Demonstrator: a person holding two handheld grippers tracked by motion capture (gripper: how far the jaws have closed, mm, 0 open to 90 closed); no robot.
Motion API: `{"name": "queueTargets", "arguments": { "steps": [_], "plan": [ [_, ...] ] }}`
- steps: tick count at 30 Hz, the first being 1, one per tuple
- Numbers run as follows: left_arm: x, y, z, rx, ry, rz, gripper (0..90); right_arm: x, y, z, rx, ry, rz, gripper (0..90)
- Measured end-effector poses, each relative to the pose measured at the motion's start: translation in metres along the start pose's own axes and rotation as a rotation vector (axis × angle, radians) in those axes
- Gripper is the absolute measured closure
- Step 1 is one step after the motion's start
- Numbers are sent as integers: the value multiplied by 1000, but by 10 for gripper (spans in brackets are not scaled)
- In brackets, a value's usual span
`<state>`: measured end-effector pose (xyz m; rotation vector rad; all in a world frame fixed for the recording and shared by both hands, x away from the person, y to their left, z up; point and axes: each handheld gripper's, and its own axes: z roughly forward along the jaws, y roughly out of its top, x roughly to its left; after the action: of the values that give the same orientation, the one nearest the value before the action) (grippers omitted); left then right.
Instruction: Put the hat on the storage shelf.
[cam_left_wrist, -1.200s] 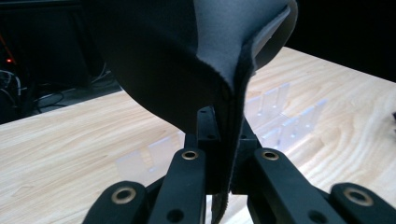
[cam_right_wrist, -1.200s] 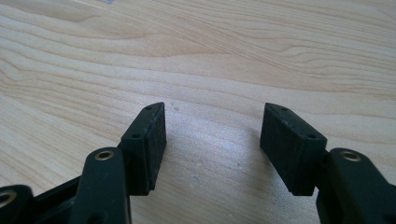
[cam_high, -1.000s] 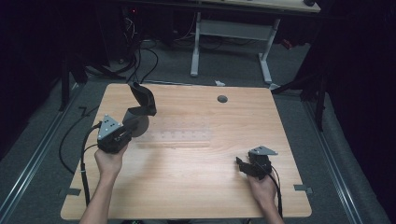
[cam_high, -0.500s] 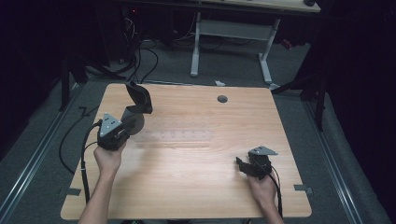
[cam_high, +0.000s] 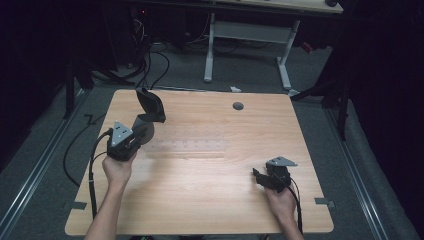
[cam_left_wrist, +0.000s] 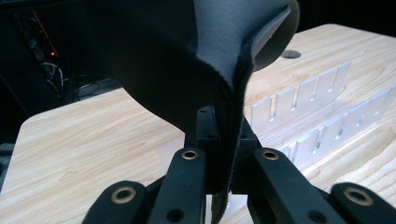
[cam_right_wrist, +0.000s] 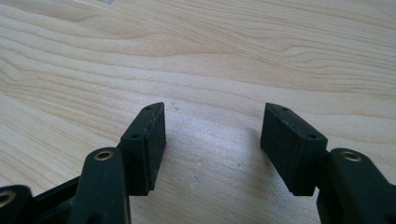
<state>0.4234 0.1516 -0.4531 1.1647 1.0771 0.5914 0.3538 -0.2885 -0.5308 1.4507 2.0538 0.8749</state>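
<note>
Left gripper (cam_high: 131, 141) clamped the dark felt piece (cam_high: 150, 106); firm pinch and a slow lift suited the clear slotted rack (cam_left_wrist: 322, 112).

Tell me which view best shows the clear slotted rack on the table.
The left gripper view: the clear slotted rack sits close behind the left claw, which is shut on a black pouch, and its upright dividers and slots are distinct. The high view shows it as a faint pale strip mid-table. The right gripper view shows bare table.

light: bright pool on table (cam_high: 210, 165) | surroundings: dark | close views: soft focus
</note>
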Motion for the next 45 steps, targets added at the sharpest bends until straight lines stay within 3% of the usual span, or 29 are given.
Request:
{"name": "queueTargets", "arguments": {
  "steps": [8, 26, 38, 45],
  "plan": [
    [0, -2, 2, -8, 2, -19, 868, 0, 0, 0, 0, 1, -2, 403],
    [7, -25, 4, 48, 28, -50, 863, 0, 0, 0, 1, 3, -7, 393],
    [6, -29, 0, 76, 31, -60, 849, 0, 0, 0, 1, 3, -7, 393],
    [6, -29, -1, 101, 40, -70, 789, 0, 0, 0, 1, 3, -7, 393]
  ]
}}
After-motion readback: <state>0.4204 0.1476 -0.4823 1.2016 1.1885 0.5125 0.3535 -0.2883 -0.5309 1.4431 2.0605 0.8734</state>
